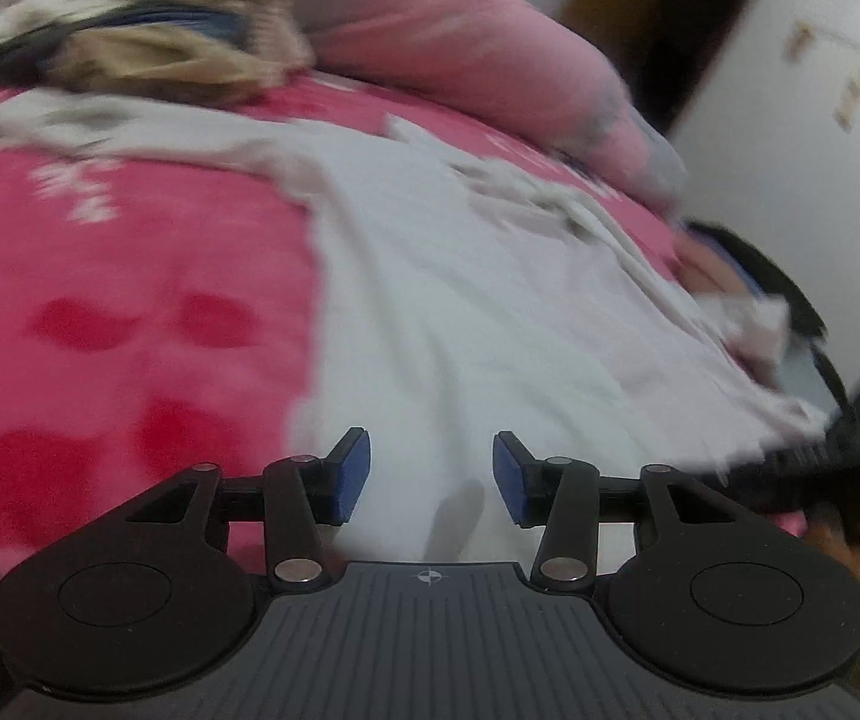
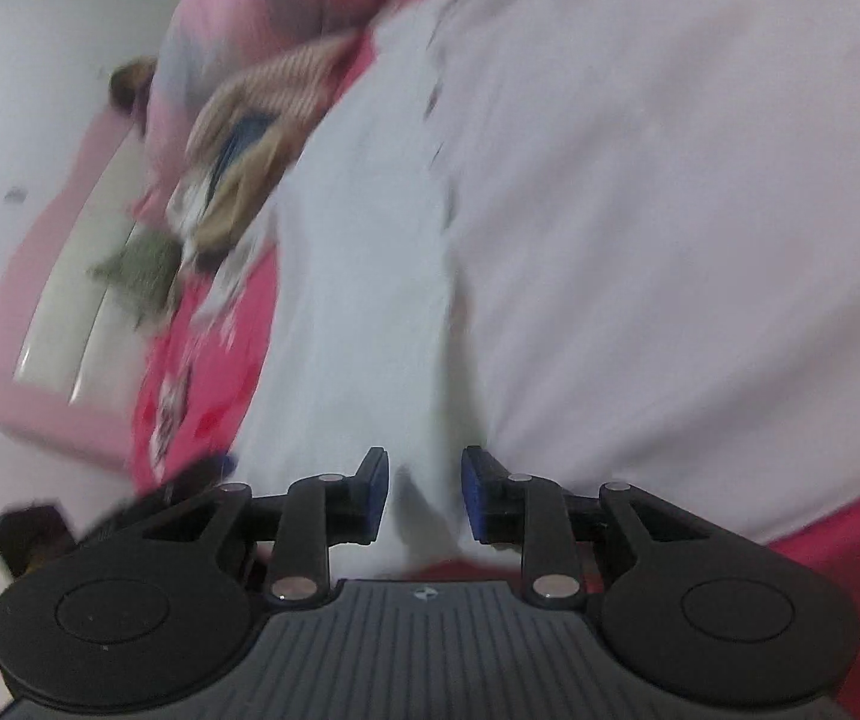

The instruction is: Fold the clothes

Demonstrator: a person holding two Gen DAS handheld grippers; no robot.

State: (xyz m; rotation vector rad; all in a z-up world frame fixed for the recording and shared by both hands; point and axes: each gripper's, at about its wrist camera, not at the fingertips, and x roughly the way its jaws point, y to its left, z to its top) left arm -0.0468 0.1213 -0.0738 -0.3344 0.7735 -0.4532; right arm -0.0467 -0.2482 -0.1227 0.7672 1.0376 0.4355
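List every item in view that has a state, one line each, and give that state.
left gripper: jaws open, nothing between them
right gripper: jaws apart, white cloth in the gap; grip unclear
white garment: spread out on the bed, wrinkled, not yet folded
pile of clothes: heaped, unfolded
pink quilt: bunched up behind the pile

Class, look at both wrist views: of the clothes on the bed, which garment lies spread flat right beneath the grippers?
The white garment, spread flat across the pink bedspread; the other clothes sit bunched in a tan, blue and white heap farther back.
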